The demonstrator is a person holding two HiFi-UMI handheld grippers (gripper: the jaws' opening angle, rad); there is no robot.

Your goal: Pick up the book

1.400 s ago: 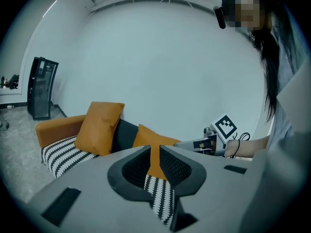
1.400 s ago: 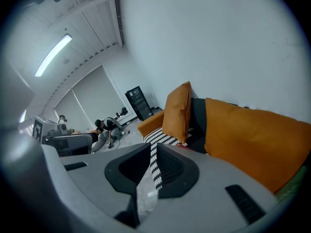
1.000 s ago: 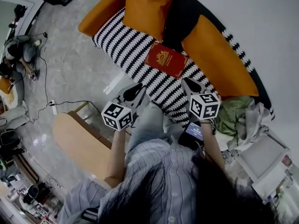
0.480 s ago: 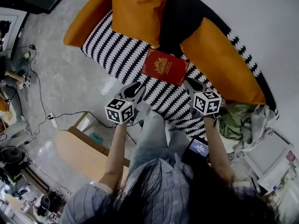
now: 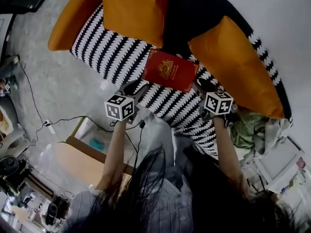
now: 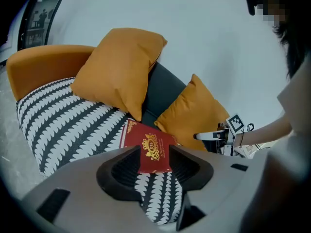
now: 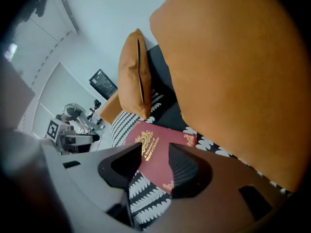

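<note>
Head view showed the left hand-held gripper (image 5: 132,87) and right hand-held gripper (image 5: 202,85), jaws opening and empty, flanking the centre-frame book (image 5: 170,71); gripping its edges seemed needed next.

Left tool (image 6: 155,147) opening, right tool (image 7: 155,144) opening, empty

Hair (image 5: 146,181): long, dark, loose strands.
Shirt (image 5: 167,215): pale, fine dark stripes, long sleeve (image 5: 80,208).
Left gripper (image 5: 132,88): grey shell, black ribbed pads (image 6: 125,168), cube (image 5: 120,108) with black-and-white square markers.
Right gripper (image 5: 201,86): matching grey shell, marker cube.
</note>
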